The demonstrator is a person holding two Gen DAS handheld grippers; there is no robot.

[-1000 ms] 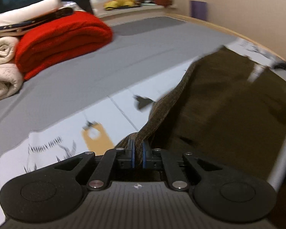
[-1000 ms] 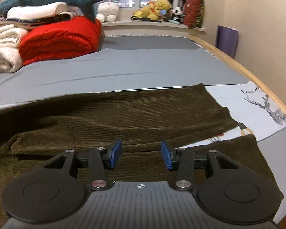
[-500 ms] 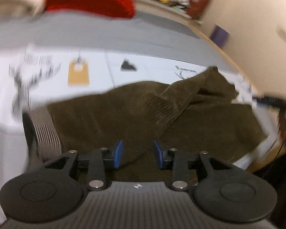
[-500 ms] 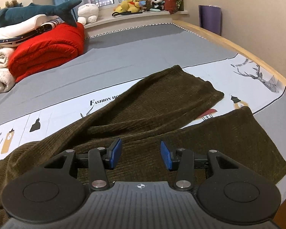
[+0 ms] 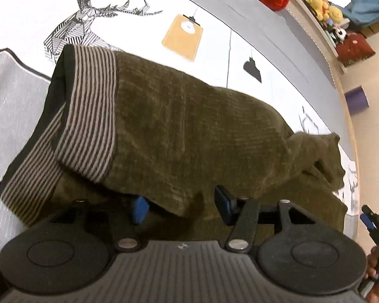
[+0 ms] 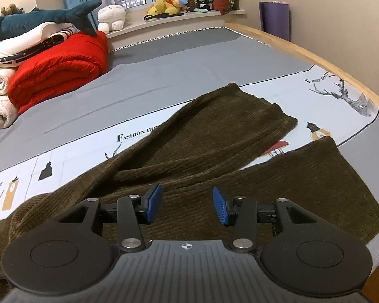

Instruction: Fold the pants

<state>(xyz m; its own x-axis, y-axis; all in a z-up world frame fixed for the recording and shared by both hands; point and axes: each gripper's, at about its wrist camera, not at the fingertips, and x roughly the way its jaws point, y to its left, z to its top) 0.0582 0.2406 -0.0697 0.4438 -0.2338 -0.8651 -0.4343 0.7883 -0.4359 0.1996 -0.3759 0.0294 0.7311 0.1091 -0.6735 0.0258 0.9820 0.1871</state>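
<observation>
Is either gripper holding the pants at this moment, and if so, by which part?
Nothing is held. The left gripper is opening over the pants; a fold edge lies between its pads, unpinched. The right gripper stands open above the fabric.

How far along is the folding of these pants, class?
Done: the pants lie on the bed folded lengthwise, striped waistband doubled. In hand: the left hand-held gripper is opening, fabric between its jaws unpressed; the right hand-held gripper is open. Left: the legs are splayed apart and need aligning, then folding across.
</observation>
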